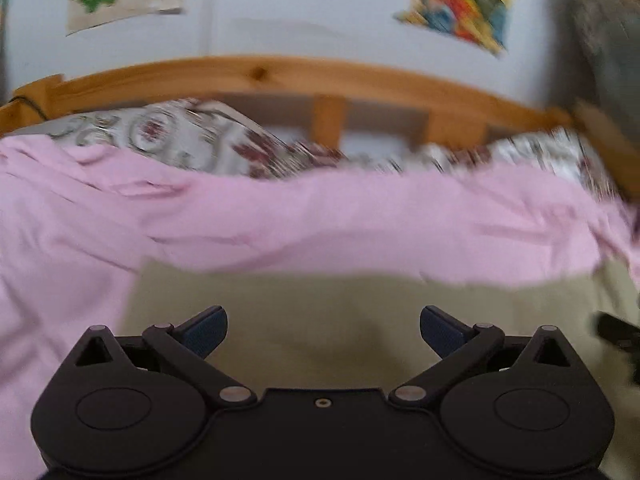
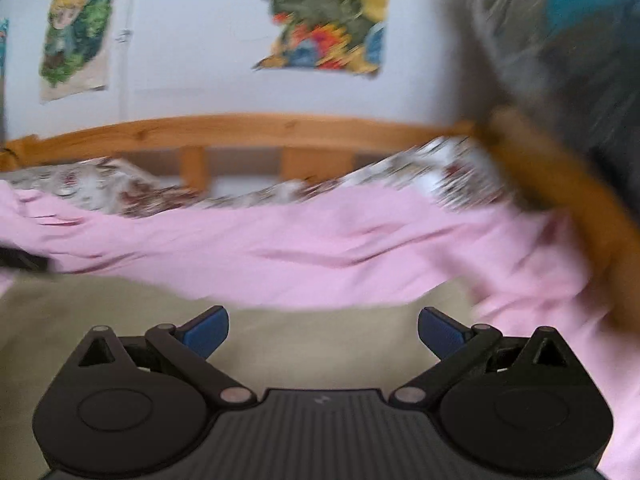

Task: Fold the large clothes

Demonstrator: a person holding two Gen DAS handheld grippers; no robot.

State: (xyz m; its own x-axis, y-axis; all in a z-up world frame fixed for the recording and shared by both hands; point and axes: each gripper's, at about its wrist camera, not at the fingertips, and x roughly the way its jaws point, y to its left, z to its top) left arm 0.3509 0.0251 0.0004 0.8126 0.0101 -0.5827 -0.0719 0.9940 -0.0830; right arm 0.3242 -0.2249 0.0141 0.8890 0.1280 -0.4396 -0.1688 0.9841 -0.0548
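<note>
1. Plainly, the left gripper [image 1: 323, 334] was held with jaws spread, gripping nothing.
2. The right gripper [image 2: 323, 334] was likewise released.
3. The pink garment [image 1: 280, 220] was spread across the bed [image 1: 320, 312], ahead of both.

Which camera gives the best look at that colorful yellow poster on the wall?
The right wrist view: the yellow poster sits near top centre, large and almost whole, though blurred. The left wrist view shows the same poster smaller, toward the upper right, its top cut off.

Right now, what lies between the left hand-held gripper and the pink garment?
Only bare beige bed surface separates the open left hand-held gripper from the pink garment's near edge, shown in the left wrist view.
</note>
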